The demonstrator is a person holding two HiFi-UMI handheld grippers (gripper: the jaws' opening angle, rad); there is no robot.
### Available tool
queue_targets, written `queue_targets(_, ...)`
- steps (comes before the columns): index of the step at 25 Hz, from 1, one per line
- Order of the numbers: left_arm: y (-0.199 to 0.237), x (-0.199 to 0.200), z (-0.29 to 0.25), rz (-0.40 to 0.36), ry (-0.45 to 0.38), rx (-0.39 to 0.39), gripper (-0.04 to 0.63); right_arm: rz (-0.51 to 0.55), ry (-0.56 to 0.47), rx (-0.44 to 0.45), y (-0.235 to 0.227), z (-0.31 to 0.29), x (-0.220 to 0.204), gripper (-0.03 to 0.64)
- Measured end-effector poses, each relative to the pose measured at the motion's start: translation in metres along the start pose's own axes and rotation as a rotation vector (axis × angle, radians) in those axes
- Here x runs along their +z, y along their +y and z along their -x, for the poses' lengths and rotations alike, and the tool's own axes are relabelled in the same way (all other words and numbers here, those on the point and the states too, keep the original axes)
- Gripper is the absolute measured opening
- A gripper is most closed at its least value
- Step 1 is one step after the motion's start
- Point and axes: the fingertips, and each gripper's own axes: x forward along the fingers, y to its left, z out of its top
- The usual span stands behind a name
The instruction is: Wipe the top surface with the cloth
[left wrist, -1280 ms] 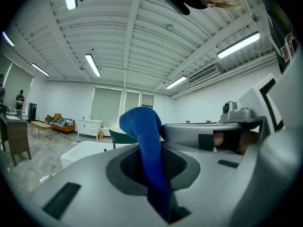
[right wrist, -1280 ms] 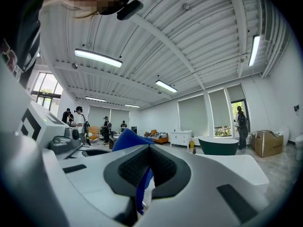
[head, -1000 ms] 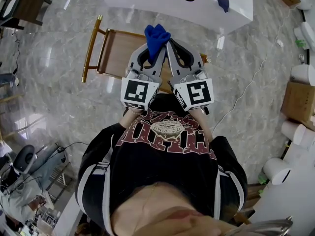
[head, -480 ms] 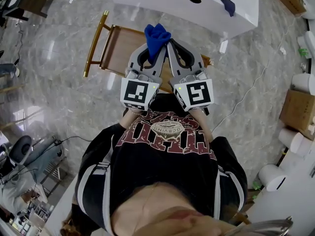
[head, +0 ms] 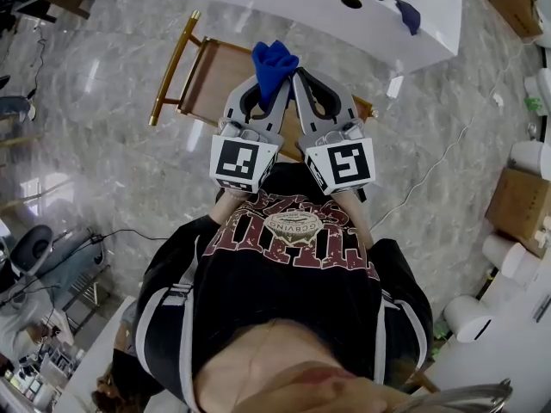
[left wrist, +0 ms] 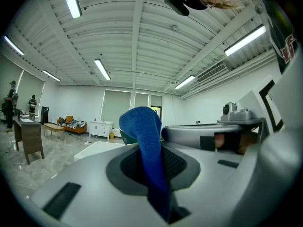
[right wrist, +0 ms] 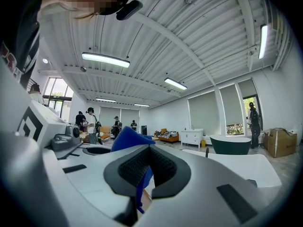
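Up front, left gripper and right gripper clamp one cloth — blue, bunched.

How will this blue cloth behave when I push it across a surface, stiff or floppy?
Probably floppy: the blue cloth curls over at its free end above the left gripper. Likely light: it stands up in a small tuft, pinched also by the right gripper. Its fuzzy weave should drag rather than slide.
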Motion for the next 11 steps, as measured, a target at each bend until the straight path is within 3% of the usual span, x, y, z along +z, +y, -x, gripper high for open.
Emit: queue_targets(11,0.0009,-0.0027,0.0035,0.001,0.008,0.022,0.1,-0.001,0.012,0.006,-0.0009,0.0014,-0.0042,0.018)
